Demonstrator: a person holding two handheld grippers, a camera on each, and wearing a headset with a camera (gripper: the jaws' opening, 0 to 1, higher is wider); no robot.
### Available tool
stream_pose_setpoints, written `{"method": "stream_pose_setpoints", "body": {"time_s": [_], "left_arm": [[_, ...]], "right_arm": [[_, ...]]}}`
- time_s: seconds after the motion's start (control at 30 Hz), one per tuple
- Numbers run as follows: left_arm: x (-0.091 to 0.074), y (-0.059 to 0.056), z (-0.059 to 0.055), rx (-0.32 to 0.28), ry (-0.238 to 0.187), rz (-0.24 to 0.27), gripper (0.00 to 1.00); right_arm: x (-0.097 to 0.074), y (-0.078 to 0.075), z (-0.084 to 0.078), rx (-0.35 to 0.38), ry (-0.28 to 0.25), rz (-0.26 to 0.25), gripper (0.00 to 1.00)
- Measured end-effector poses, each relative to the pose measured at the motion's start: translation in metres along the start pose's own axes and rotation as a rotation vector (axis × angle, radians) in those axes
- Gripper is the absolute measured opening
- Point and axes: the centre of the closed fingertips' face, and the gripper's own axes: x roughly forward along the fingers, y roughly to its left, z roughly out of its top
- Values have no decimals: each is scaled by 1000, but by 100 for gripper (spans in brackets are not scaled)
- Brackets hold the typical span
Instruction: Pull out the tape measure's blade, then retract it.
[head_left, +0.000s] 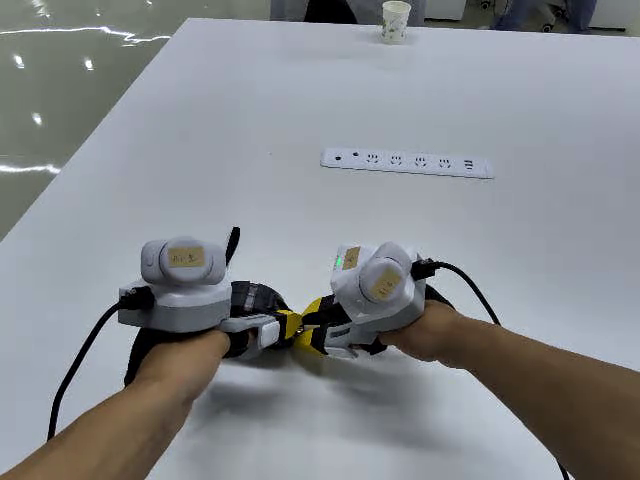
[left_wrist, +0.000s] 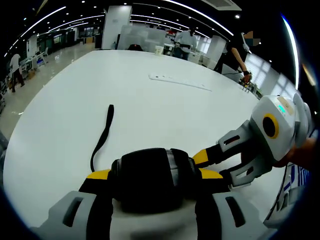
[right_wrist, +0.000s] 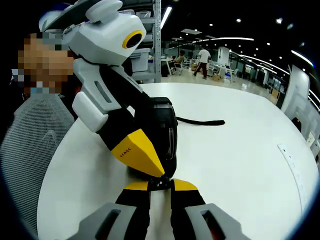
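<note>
A black tape measure (head_left: 254, 299) rests on the white table (head_left: 300, 120) near its front edge. My left gripper (head_left: 275, 316) is shut on its body, and in the left gripper view the yellow-tipped jaws clamp the case (left_wrist: 150, 170) from both sides. The case's black wrist strap (left_wrist: 102, 135) trails across the table. My right gripper (head_left: 312, 330) meets it tip to tip. In the right gripper view its jaws (right_wrist: 160, 185) are shut on the small blade tab at the mouth of the case (right_wrist: 162, 130). No length of blade shows between them.
A white power strip (head_left: 407, 162) lies mid-table, beyond the grippers. A paper cup (head_left: 396, 21) stands at the far edge. Black cables run from both grippers back toward me. People and desks are in the background room.
</note>
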Motion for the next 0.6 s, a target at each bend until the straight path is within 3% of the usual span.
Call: {"method": "stream_pose_setpoints", "body": {"time_s": [0.6], "left_arm": [[-2, -1, -1, 2, 10, -20, 64]], "right_arm": [[-8, -1, -1, 2, 13, -26, 15]]}}
